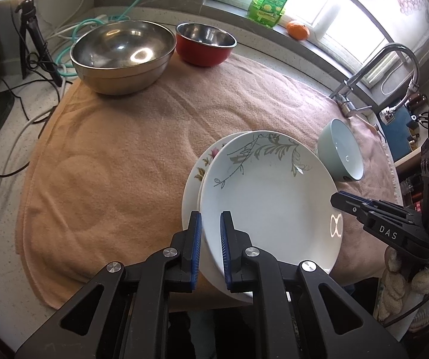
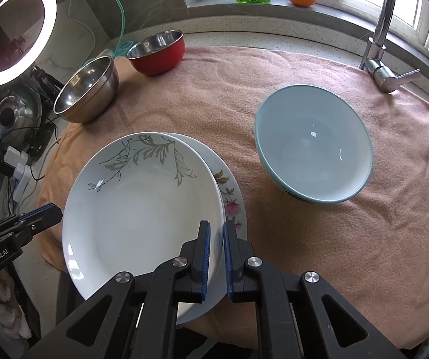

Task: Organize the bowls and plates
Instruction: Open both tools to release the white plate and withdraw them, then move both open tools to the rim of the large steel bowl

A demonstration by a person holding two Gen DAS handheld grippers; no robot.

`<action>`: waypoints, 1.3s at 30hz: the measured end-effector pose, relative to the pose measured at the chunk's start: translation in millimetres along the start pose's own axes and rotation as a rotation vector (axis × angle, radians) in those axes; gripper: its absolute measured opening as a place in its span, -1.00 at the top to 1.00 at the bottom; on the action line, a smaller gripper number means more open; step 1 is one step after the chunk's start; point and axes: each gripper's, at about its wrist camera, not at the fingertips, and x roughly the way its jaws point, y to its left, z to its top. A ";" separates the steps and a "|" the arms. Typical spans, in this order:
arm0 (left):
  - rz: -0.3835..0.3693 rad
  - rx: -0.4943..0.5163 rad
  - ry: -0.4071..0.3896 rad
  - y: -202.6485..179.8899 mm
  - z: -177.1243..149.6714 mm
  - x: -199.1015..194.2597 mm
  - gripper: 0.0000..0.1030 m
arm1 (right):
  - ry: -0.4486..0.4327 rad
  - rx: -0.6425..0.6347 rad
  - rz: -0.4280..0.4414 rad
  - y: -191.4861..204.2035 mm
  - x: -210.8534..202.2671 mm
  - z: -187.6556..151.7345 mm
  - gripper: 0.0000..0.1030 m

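Leaf-patterned plate lies atop floral plate on peach towel, near front edge. My left gripper clenched on leaf-patterned plate's left rim; my right gripper clenched on its right rim. Pale blue bowl just right of stack. Steel bowl and red bowl far back, side by side.
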 end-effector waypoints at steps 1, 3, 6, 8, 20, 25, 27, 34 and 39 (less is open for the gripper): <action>-0.002 -0.002 -0.003 -0.1 0.0 -2.2 0.79 | -0.004 0.006 0.004 -0.4 -2.1 0.5 0.81; -0.003 -0.006 -0.013 1.5 0.7 -6.9 0.79 | -0.012 0.014 0.016 -1.2 -7.8 1.2 0.81; -0.002 -0.014 -0.032 6.1 0.6 -16.0 0.79 | -0.041 0.021 0.016 -0.1 -19.8 1.5 0.72; -0.004 -0.031 -0.043 10.7 0.5 -21.8 0.79 | -0.055 0.019 0.011 1.2 -27.1 2.3 0.71; 0.011 -0.099 -0.119 51.8 -8.3 -63.8 0.79 | -0.170 0.024 0.009 19.5 -72.5 0.2 0.67; 0.028 -0.137 -0.141 69.9 -12.6 -78.5 0.78 | -0.195 0.021 0.035 34.1 -81.1 -4.4 0.67; 0.031 -0.153 -0.153 74.8 -13.6 -83.2 0.77 | -0.201 0.021 0.044 38.7 -84.0 -6.0 0.67; 0.063 -0.189 -0.180 86.4 -14.4 -93.9 0.78 | -0.192 -0.031 0.075 57.9 -88.2 -1.0 0.63; 0.081 -0.223 -0.190 89.4 -11.8 -97.1 0.77 | -0.173 -0.078 0.115 71.6 -81.5 6.6 0.48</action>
